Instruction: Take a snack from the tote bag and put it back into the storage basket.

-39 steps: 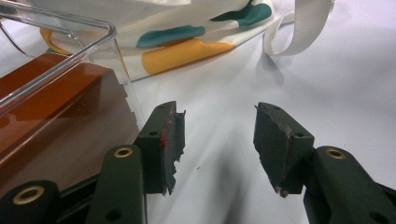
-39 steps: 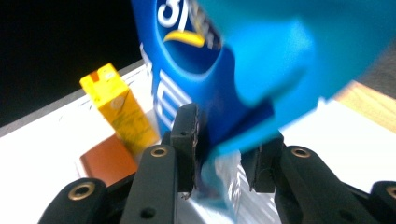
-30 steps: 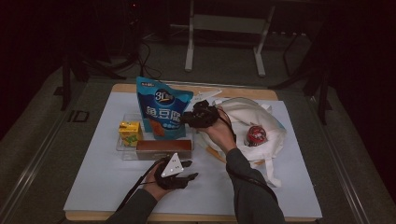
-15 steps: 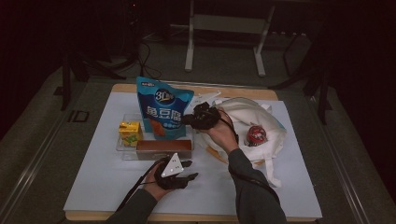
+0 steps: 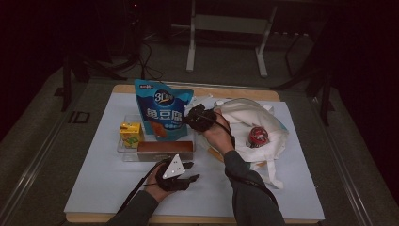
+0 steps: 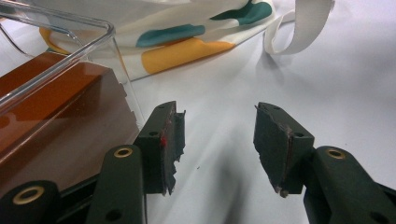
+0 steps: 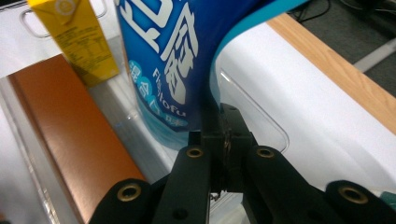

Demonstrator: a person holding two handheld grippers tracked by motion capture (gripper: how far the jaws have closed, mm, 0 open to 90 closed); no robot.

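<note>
From above, the right gripper point(image 5: 196, 117) is pinching the side edge of the blue bag point(image 5: 162, 113), which is standing in the clear tray point(image 5: 123, 149). Its jaws have just been closing. The left gripper point(image 5: 181, 172) is resting open on the table, holding nothing.

The left gripper view is showing open jaws beside the brown box point(image 6: 56, 121).

In the right gripper view, the jaws are squeezing the bag's edge. Next it probably needs lifting into the cloth bag point(image 5: 244, 117), I think.

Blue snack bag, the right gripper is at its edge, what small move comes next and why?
Probably lift the blue snack bag out of the clear tray: the right gripper has just closed on its side edge, and the bag stands upright beside the yellow carton.
</note>
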